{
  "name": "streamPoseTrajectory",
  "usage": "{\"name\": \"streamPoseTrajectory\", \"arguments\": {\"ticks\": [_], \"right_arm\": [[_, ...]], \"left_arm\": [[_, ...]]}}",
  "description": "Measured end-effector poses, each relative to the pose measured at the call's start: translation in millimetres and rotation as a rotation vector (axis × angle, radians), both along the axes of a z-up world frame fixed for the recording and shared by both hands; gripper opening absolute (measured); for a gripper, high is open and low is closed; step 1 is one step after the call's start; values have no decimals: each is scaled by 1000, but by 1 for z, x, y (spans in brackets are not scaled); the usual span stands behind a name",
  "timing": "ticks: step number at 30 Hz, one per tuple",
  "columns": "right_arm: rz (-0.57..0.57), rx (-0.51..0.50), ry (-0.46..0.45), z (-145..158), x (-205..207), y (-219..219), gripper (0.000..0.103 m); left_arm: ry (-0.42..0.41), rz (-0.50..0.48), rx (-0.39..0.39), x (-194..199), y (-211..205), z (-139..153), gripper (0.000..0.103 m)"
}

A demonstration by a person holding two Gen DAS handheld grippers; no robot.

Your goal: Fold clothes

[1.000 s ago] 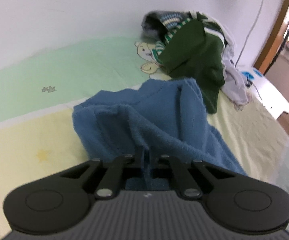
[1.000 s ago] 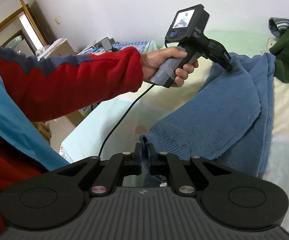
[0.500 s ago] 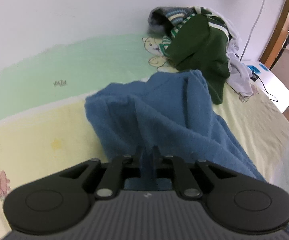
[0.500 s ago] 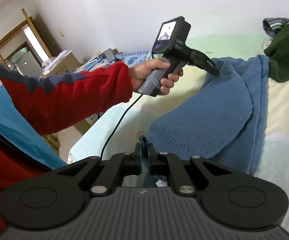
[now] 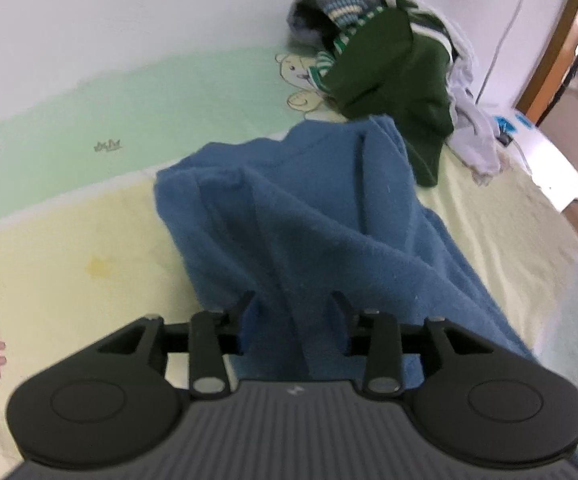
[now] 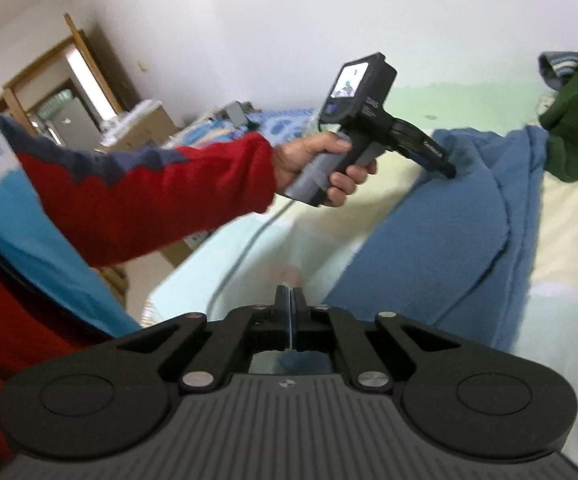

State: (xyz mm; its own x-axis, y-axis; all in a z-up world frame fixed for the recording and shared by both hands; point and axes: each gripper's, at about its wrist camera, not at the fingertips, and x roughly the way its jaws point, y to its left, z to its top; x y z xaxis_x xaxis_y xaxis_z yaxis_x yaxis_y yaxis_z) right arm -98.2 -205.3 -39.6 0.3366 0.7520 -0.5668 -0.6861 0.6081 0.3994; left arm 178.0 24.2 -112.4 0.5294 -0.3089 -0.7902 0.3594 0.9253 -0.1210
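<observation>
Left gripper (image 5: 293, 312) fingers spread apart; right gripper (image 6: 290, 312) fingers pressed together.

The near hem of the blue sweater (image 5: 313, 224) is hidden behind the left gripper (image 5: 292, 304) body. In the right wrist view, the fabric edge pinched in the right gripper (image 6: 290, 300) is a blurred sliver, and the green garment (image 6: 577, 128) is cut off by the frame's right edge.

A blue fleece garment (image 5: 309, 216) lies across the pastel cartoon-print bed sheet (image 5: 69, 240), running from the near edge toward the wall. Behind it, touching its far end, sits a heap of dark green and striped clothes (image 5: 389, 76) (against the wall). A white side table (image 5: 545, 160) stands right of the bed.
</observation>
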Motion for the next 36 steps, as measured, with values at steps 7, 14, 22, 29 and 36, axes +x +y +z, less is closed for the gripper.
{"name": "streamPoseTrajectory", "arguments": {"ticks": [7, 14, 22, 29, 36], "right_arm": [[74, -93, -32, -28, 6, 35, 29], [225, -257, -81, -85, 18, 80, 42], [343, -382, -227, -101, 14, 98, 13], [268, -296, -151, -74, 29, 73, 0], [350, -288, -170, -81, 13, 74, 52]], "left_arm": [[-23, -30, 48, -4, -17, 1, 11], [-33, -7, 48, -5, -13, 4, 0], [-66, 26, 54, -11, -11, 8, 0], [-77, 41, 38, -14, -3, 15, 0], [-25, 27, 45, -12, -5, 7, 5]]}}
